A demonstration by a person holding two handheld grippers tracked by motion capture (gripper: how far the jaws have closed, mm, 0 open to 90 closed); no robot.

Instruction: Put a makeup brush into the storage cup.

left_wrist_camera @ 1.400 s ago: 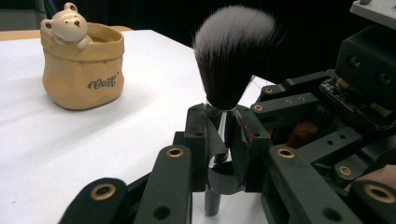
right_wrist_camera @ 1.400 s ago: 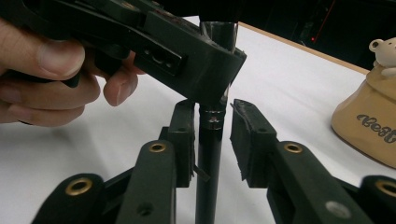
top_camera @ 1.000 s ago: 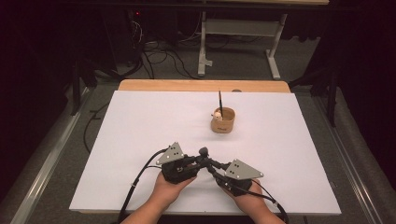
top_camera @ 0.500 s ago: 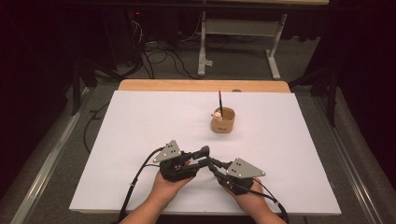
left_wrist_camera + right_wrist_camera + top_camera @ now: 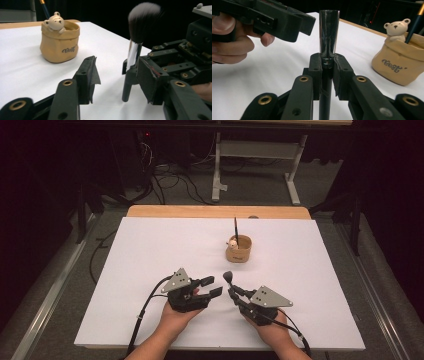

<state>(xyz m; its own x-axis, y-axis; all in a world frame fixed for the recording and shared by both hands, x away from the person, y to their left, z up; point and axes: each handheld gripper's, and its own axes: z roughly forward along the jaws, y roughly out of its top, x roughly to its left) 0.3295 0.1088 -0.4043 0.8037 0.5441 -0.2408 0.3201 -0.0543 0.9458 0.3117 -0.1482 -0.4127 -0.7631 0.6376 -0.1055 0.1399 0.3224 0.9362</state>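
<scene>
Handover looks done: right gripper (image 5: 327,65) is clamped on the black-handled makeup brush with chrome ferrule and dark bristle head (image 5: 228,278), holding it upright just above the white table (image 5: 150,250). Left gripper (image 5: 212,286) has just been opening, jaws apart and empty beside the brush. What's left, I'd judge: carry it to the tan bag-shaped holder with a bear figure (image 5: 239,250), which already holds one dark brush, and drop it in.

From up above and behind me, the high view looks forward and down over the whole white table (image 5: 150,250). My left gripper view sits low and close, facing the bear pot (image 5: 60,42). My right gripper view looks along its jaws, catching that same pot (image 5: 400,66) at its right.
</scene>
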